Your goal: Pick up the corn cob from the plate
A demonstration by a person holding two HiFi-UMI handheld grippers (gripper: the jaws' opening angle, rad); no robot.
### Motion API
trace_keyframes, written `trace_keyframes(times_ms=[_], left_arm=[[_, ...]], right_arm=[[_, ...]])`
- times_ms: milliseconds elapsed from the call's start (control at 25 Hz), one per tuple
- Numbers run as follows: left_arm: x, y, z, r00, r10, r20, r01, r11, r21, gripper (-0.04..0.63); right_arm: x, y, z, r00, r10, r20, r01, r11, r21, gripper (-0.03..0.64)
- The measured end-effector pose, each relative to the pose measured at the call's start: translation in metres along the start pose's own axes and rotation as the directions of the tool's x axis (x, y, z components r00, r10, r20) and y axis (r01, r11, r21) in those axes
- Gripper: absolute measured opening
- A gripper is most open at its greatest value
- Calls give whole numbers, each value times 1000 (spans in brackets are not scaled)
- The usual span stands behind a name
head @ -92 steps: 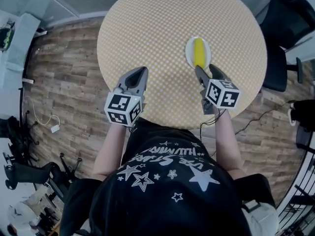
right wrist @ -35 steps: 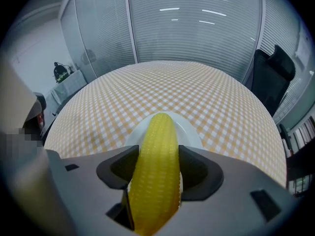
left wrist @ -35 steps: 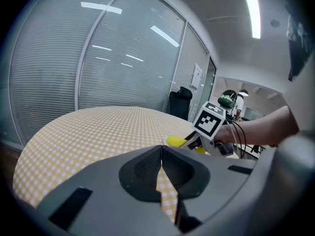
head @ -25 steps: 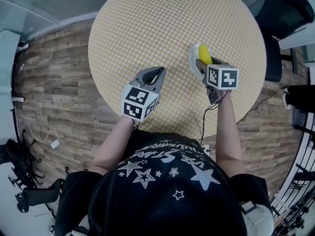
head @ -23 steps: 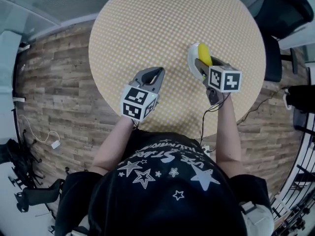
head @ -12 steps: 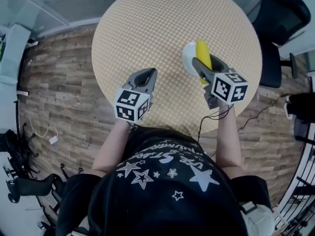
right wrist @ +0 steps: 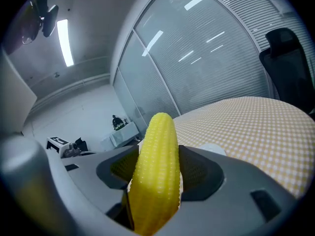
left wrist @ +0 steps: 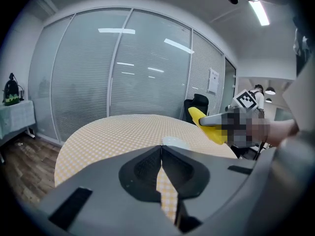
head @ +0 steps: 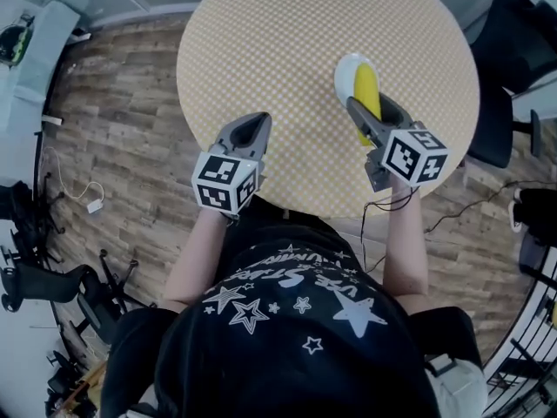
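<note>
Gripping corn cob (right wrist: 156, 176) with right gripper (head: 370, 116), jaws clamped on both sides of it, cob poking out past the tips. Holding it raised off the white plate (head: 343, 70), above the plate's near side, far end tilted up, over the right half of the round checkered table (head: 278, 42). Holding left gripper (left wrist: 161, 150) over table's near edge, well apart from plate, jaws pressed together, nothing between them. Seeing a black office chair (head: 513, 33) just past the table, right side.
</note>
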State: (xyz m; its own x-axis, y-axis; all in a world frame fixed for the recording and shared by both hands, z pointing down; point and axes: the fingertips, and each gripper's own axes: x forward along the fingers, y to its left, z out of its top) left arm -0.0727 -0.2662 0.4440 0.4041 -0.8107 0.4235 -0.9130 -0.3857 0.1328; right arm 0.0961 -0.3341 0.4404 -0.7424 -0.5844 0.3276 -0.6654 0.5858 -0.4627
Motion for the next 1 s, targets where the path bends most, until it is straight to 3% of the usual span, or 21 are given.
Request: trace_keyframes(times_ms=[280,480,1000], left_arm=[[-11,-5,2,999,-35,13,35,999,27,9],[-29,-11,-8,997,-73,18,72,997,25,9],[-111,-22,-22,975,-213,58,208,975,74,9]], right_arm=[[-18,10,-3,998,-27,63,25,999,32,262],[-43,21,-13,991,-97,92,94,995,42,262],[-122,103,-37,936,-271,223,263,962,67,262]])
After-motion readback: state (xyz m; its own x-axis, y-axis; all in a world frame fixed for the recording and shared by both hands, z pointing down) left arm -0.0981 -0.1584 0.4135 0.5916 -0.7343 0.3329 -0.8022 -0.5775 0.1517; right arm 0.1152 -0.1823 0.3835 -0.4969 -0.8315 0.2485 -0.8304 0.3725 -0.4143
